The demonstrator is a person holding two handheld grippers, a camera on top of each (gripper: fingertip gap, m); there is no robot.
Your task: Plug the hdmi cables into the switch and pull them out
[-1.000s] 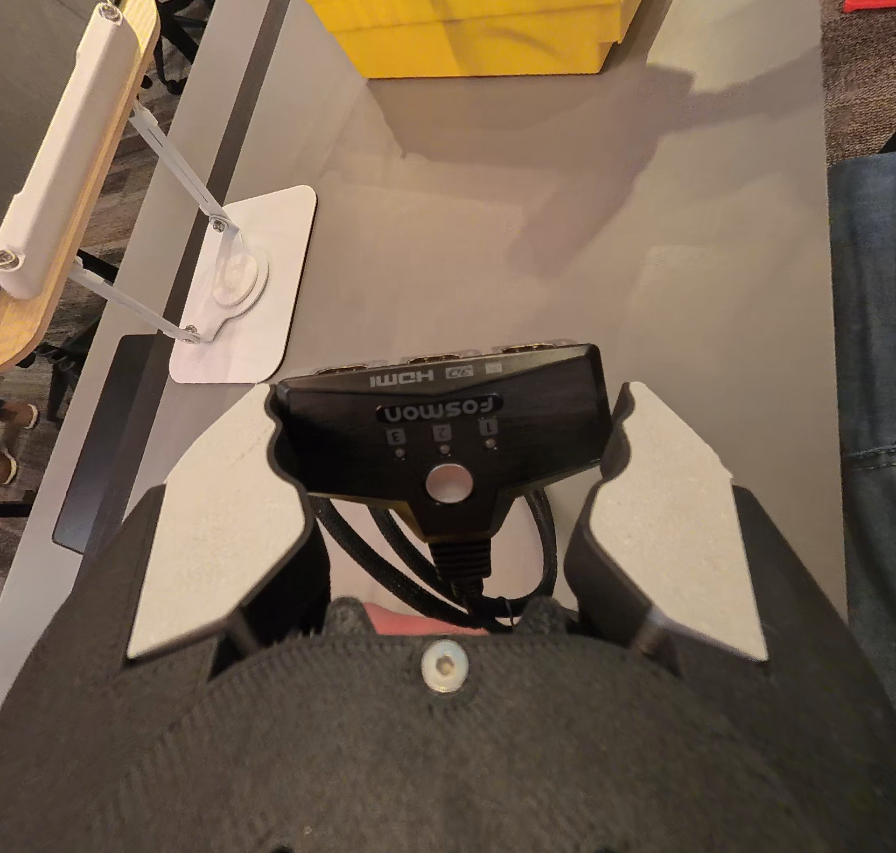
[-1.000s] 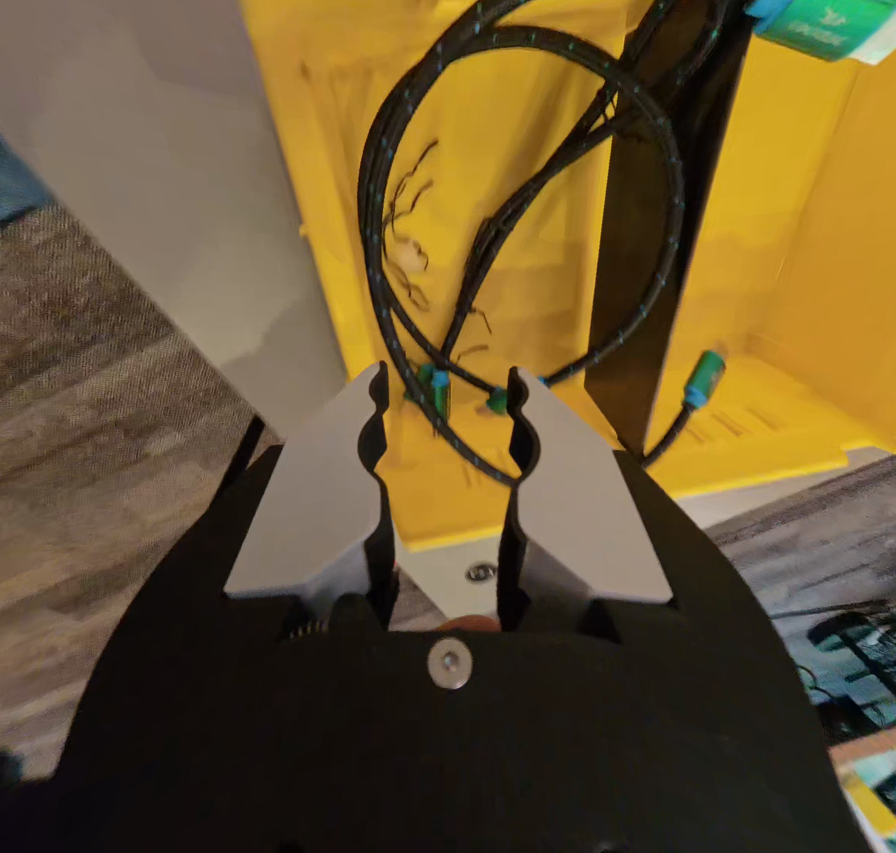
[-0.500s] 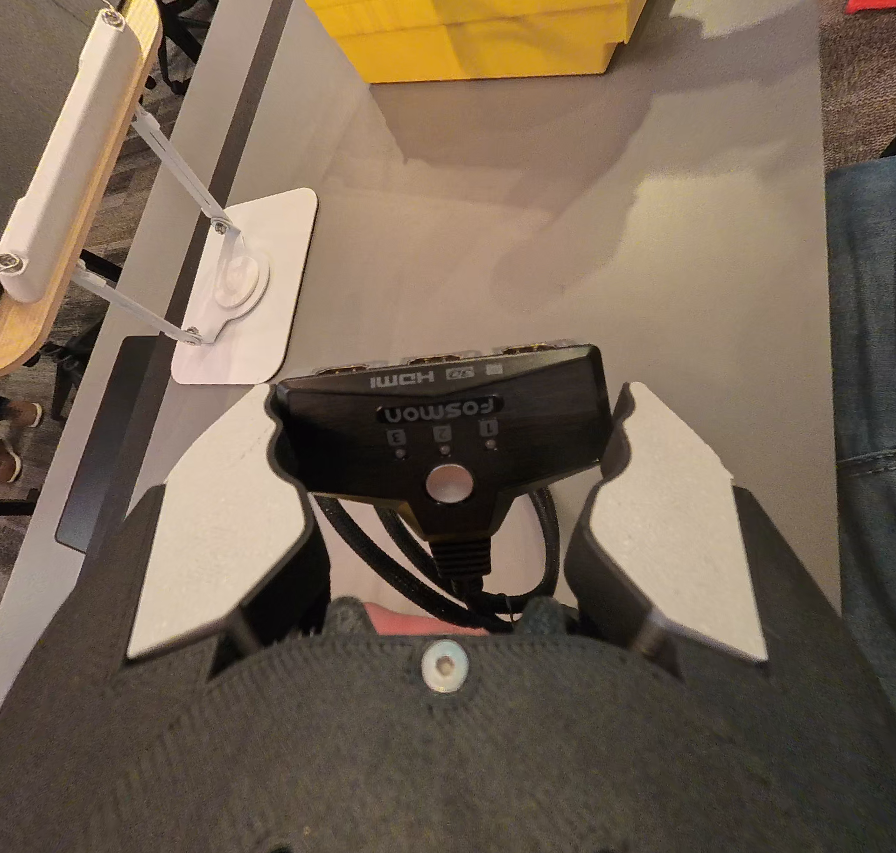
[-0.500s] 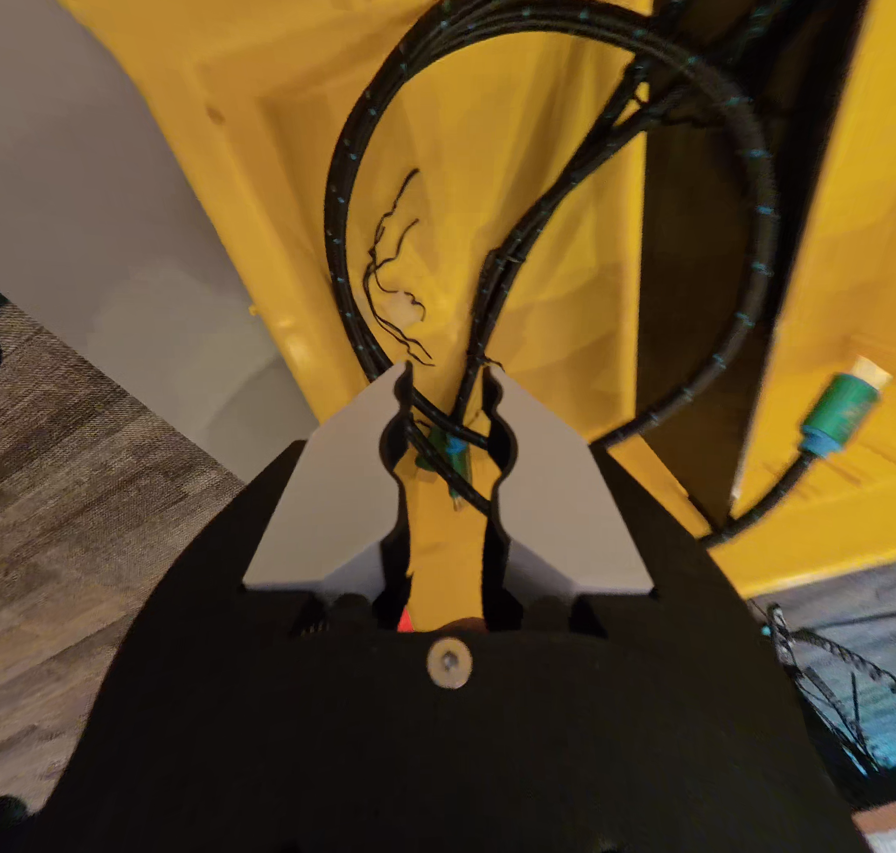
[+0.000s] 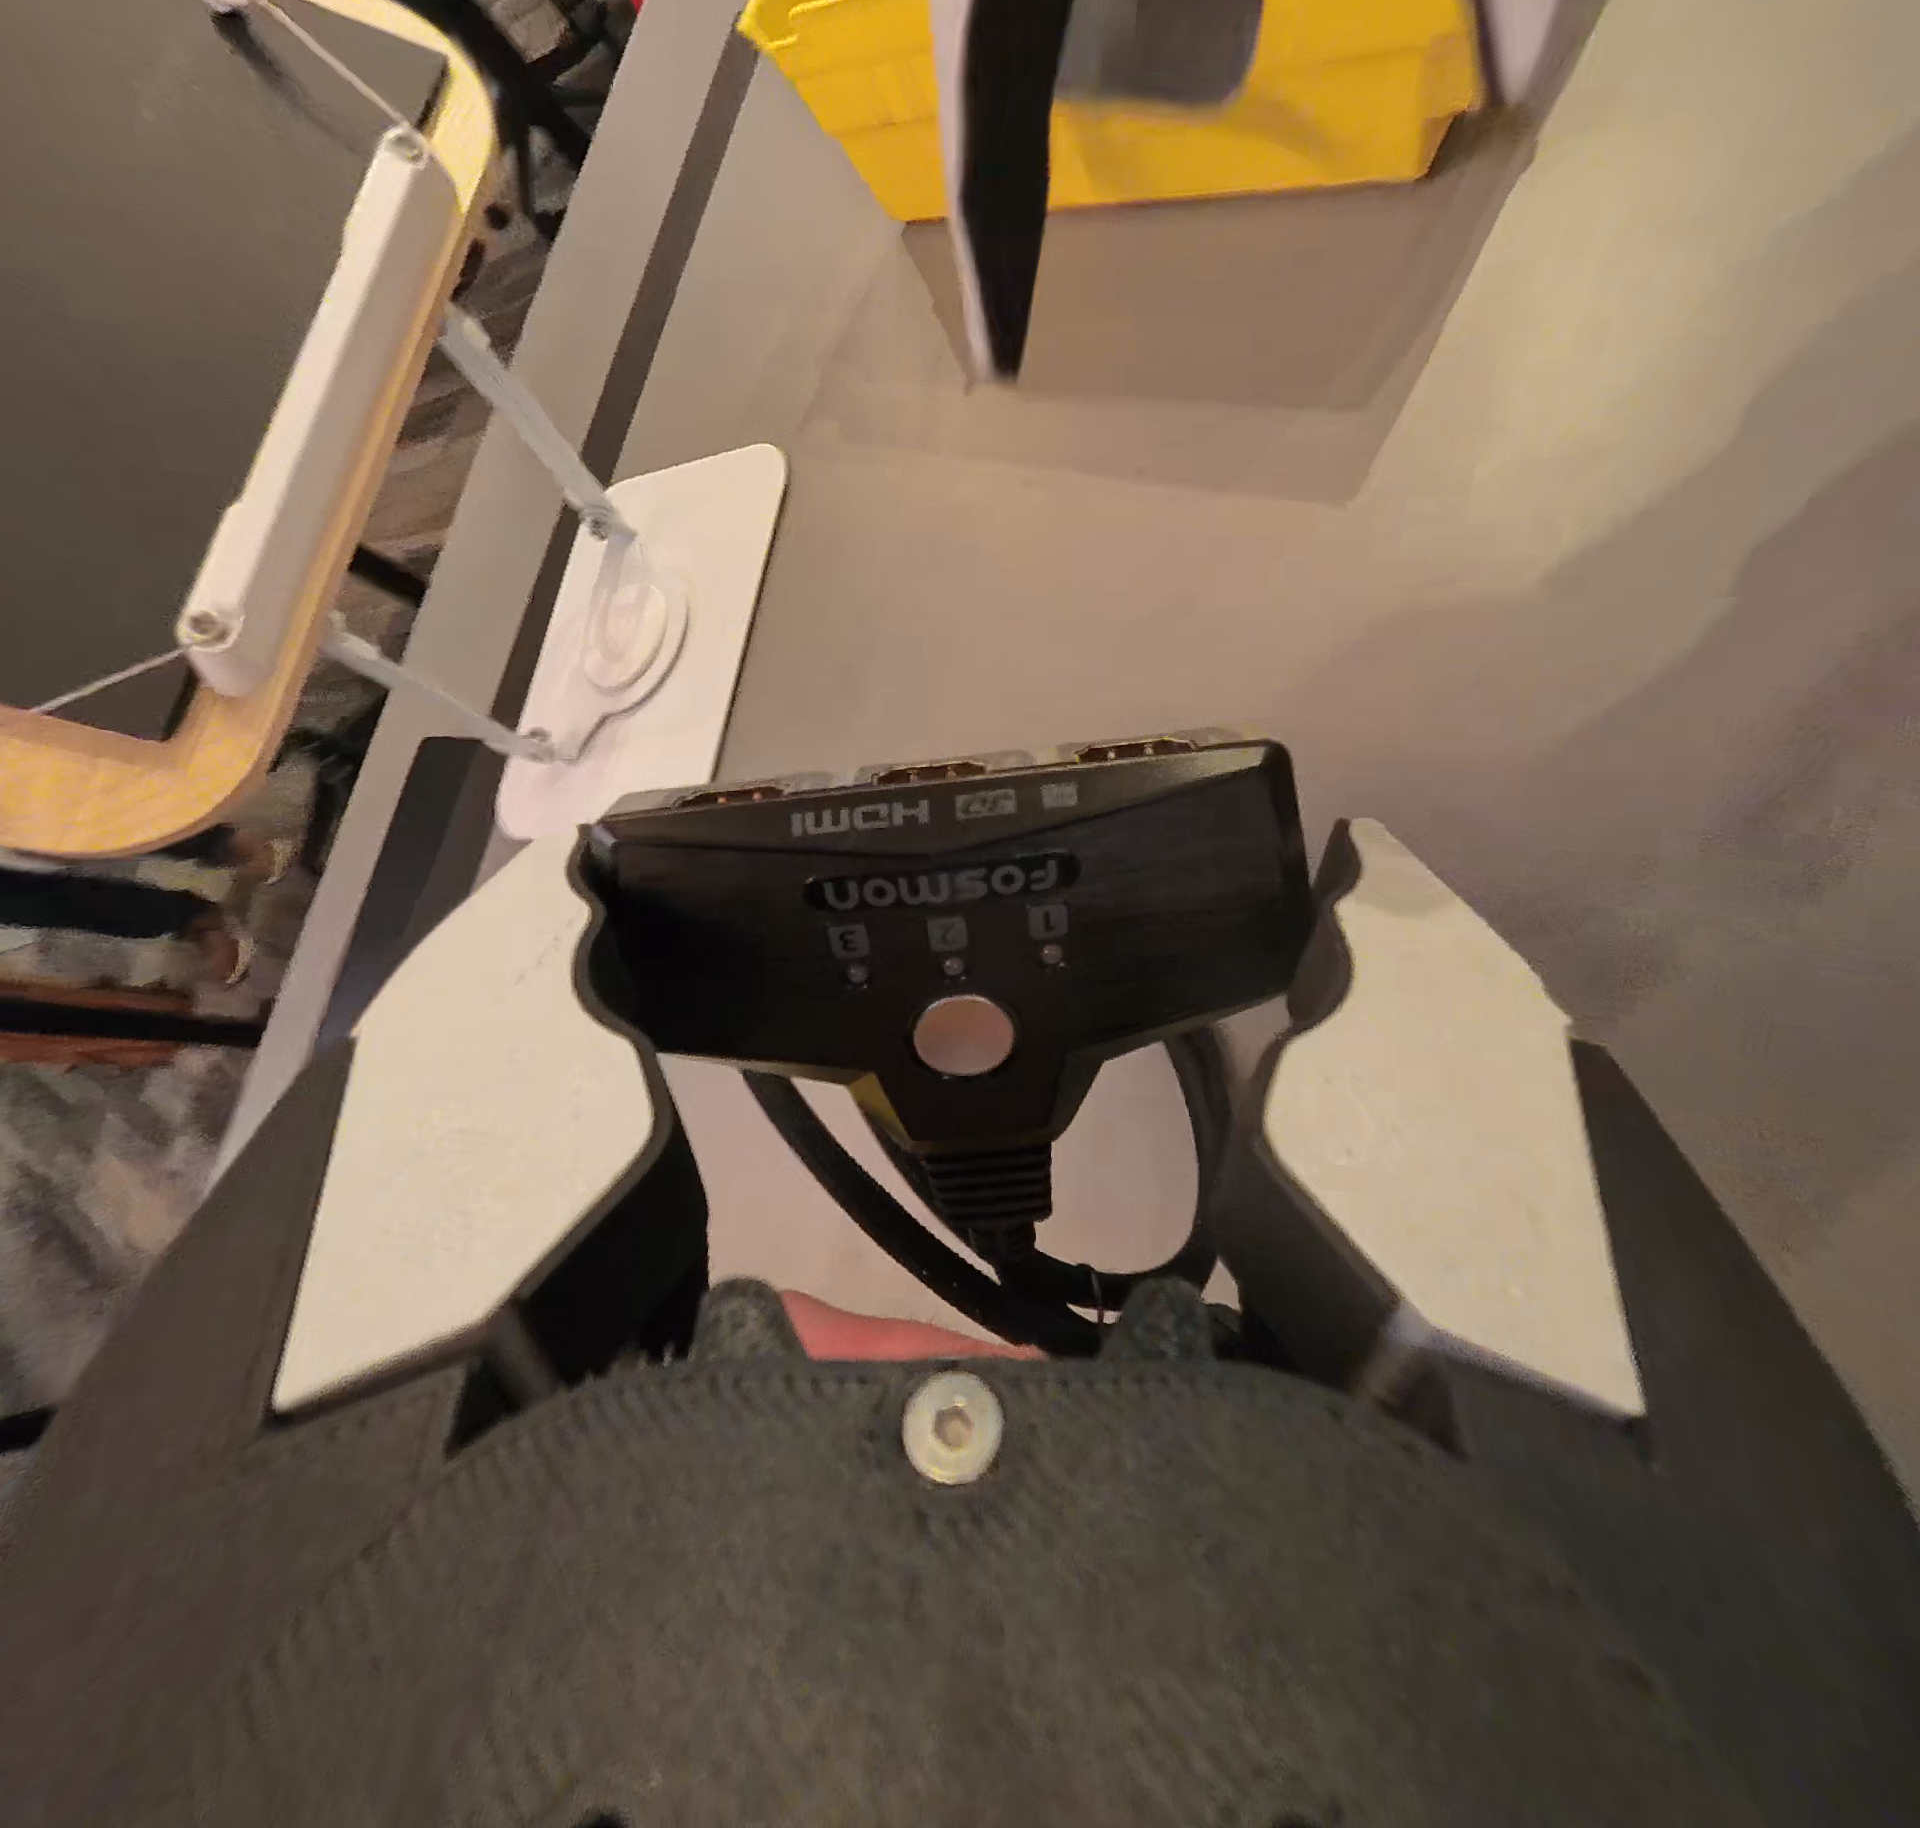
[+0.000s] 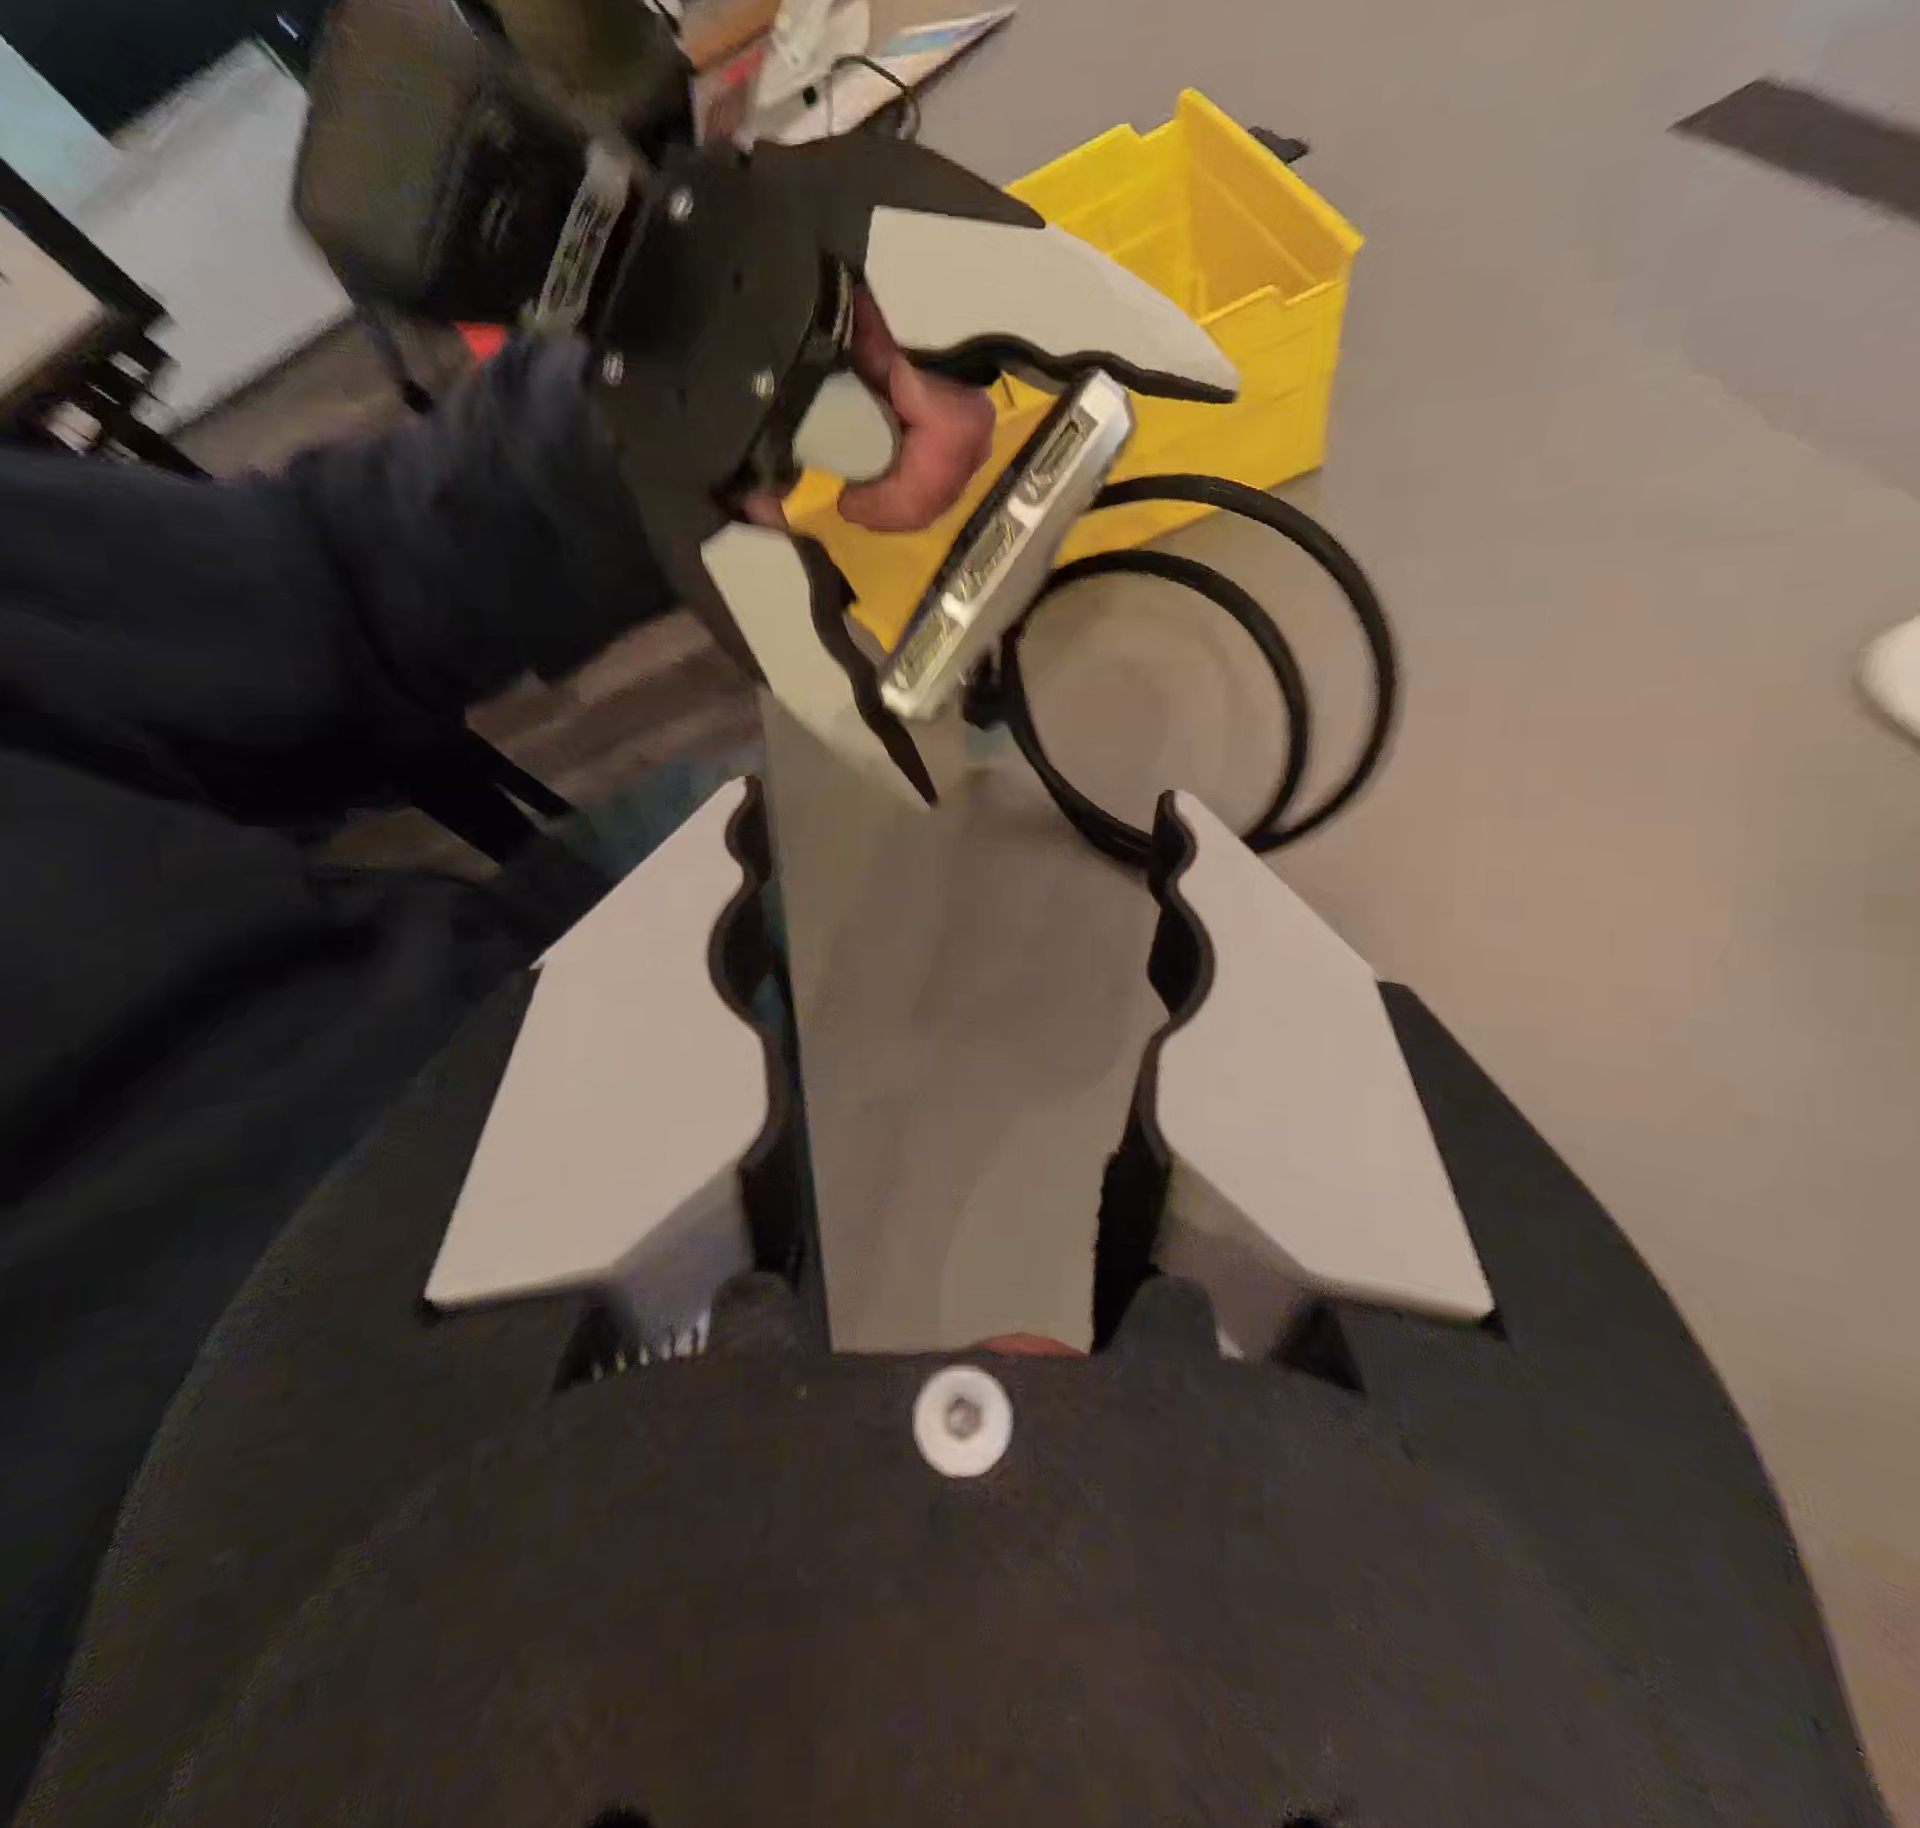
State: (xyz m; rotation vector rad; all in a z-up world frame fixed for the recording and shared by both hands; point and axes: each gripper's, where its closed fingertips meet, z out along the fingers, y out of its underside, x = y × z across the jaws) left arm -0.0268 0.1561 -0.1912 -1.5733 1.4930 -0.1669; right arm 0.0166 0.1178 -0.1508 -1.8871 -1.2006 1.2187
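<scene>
Switch held in left gripper above grey table; right gripper empty.

Left fingers clamp the black switch by its two ends, its three ports facing away with nothing plugged in; its own black cable loops underneath. Right jaws stand moderately apart, gripping nothing, pointed toward the switch. Yellow bin on table beyond. White stand at the table's left edge.
</scene>
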